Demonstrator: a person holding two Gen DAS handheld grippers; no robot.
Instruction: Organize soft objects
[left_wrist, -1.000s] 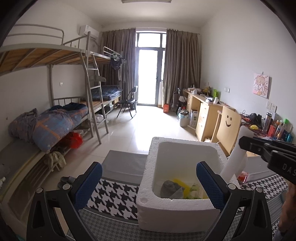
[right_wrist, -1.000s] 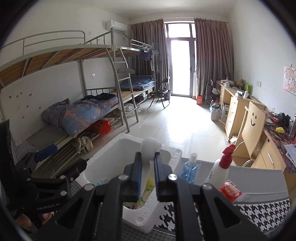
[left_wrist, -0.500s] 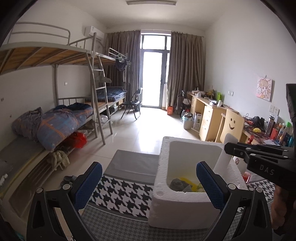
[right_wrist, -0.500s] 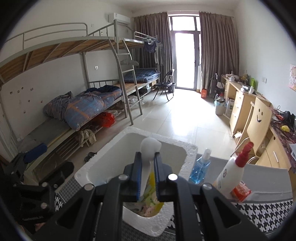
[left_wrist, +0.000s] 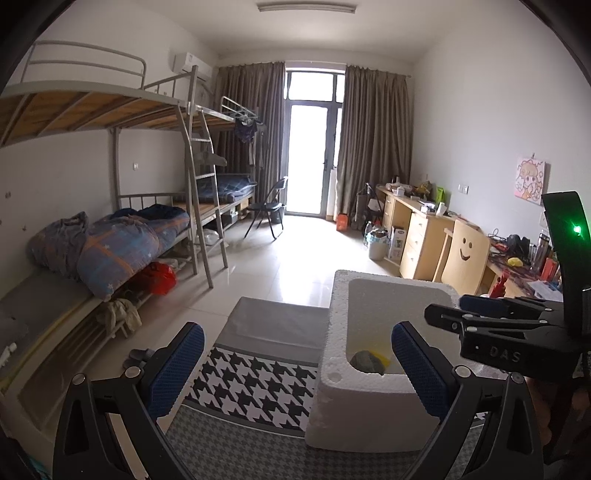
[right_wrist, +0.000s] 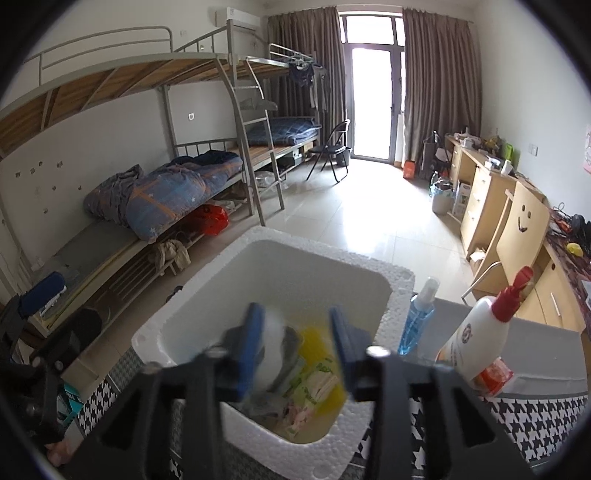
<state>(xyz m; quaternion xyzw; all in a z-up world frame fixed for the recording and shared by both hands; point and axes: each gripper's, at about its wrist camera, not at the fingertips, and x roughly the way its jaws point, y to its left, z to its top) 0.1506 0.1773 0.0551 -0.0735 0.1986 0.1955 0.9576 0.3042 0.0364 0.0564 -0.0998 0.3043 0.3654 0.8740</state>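
A white foam box (right_wrist: 334, 254) stands on the houndstooth cloth (left_wrist: 251, 380). My right gripper (right_wrist: 295, 347) hangs over the box and its jaws are opening. A white soft roll (right_wrist: 272, 345) lies against the left pad, clear of the other, just above the box's contents. A grey cloth (left_wrist: 365, 362) and yellow and green packets (right_wrist: 317, 373) lie inside. My left gripper (left_wrist: 295, 365) stands open and empty left of the box (left_wrist: 369, 410). The left wrist view shows the right gripper (left_wrist: 450, 312) over the box's far right side.
Right of the box stand a blue spray bottle (right_wrist: 419, 317) and a white bottle with a red cap (right_wrist: 476, 336), with a red packet (right_wrist: 495, 374) at its foot. Bunk beds (left_wrist: 110, 240) line the left wall and desks (left_wrist: 417, 229) the right.
The right jaws have parted and let go of the white roll, which now sits low inside the box. The right gripper has sunk over the box. The box has slid right in the left view.
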